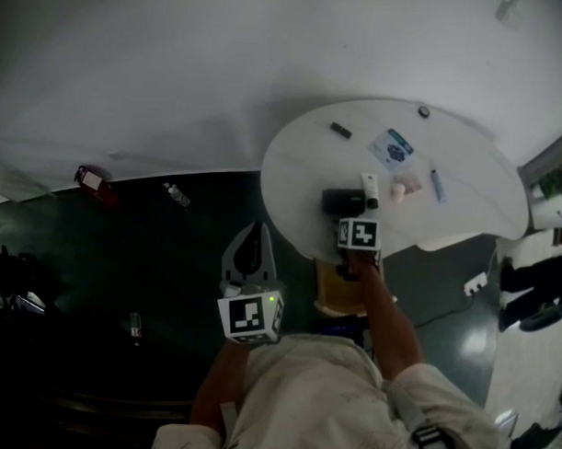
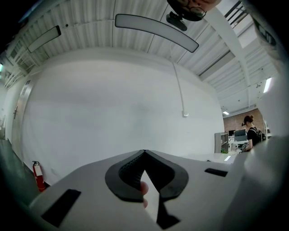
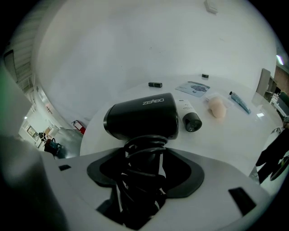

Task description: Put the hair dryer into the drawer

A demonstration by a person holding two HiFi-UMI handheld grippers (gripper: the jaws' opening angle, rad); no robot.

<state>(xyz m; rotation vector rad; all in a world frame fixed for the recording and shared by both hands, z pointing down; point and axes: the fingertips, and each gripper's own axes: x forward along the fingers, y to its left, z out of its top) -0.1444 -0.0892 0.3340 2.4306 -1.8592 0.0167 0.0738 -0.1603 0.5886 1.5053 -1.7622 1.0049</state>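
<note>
1. My right tool (image 3: 144,158) stands open astride the cord-wrapped handle (image 3: 143,180) of the hair dryer (image 3: 142,116). Its pads are not yet pressing. It tilts down because the handle is the slimmest part to grasp.
2. The hair dryer lies on its side on the white tabletop (image 3: 235,135), near my edge and just beside a tube (image 3: 189,118).
3. My left tool (image 2: 144,155) is closed on nothing and held level off the tabletop, probably kept free for the drawer, which I cannot pick out.

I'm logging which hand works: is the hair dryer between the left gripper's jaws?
No, the left gripper faces a white wall with jaws together; the hair dryer has its handle between the jaws of the right gripper.
</note>
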